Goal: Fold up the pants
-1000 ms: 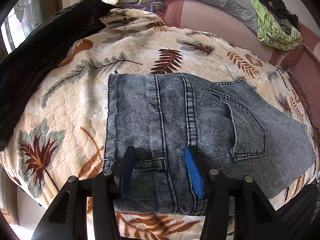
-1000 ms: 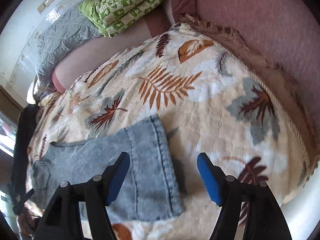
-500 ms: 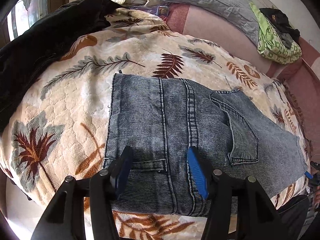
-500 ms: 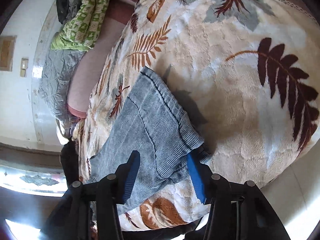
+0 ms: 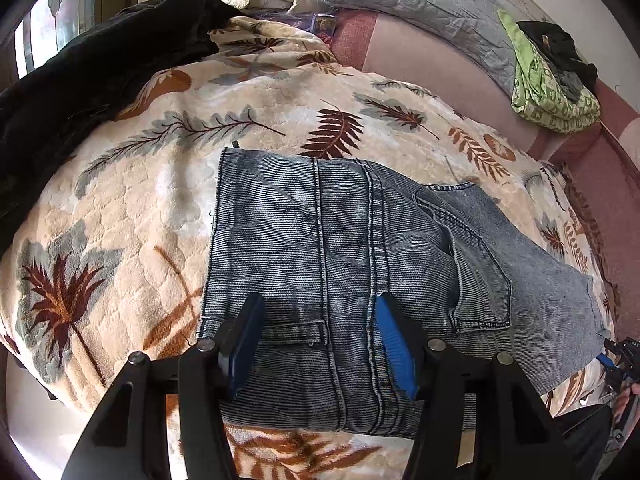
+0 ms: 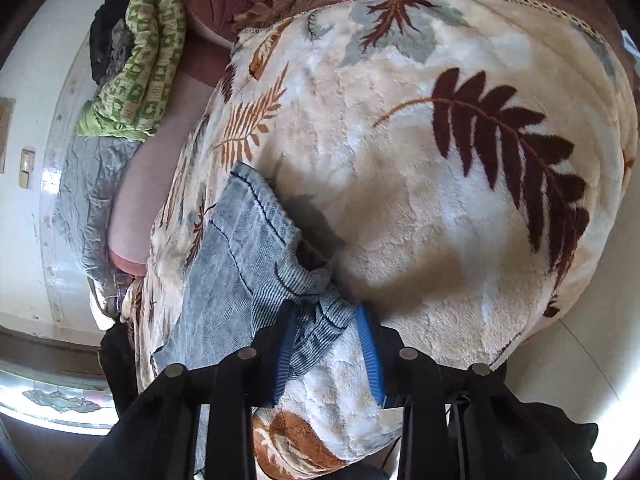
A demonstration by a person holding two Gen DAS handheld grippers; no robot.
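Lying flat on a cream blanket (image 5: pixel 120 216) printed with brown and grey leaves, the grey-blue jeans (image 5: pixel 328 248) are spread sideways, waistband toward the near edge of the bed and the leg running off to the right in the left wrist view. The left gripper (image 5: pixel 318 320) hangs over the waistband with its blue-padded fingers (image 5: pixel 390 336) apart, one on each side of a belt loop (image 5: pixel 298 330) and the seat seam; its jaws have just been opening a little, and they close on nothing. At the leg's far end the right gripper (image 6: pixel 326 328) has its fingers (image 6: pixel 368 344) on either side of the bunched hem (image 6: pixel 316 304); these jaws have just been closing, with denim and some blanket pile between them, though a clear gap remains and I cannot tell whether the pads press the cloth. A dark garment (image 5: pixel 88 76) lies at the blanket's left edge. A grey quilted pillow (image 5: pixel 420 4) and a green patterned cloth (image 5: pixel 552 92) rest on the pink bedding (image 5: pixel 400 52) behind.
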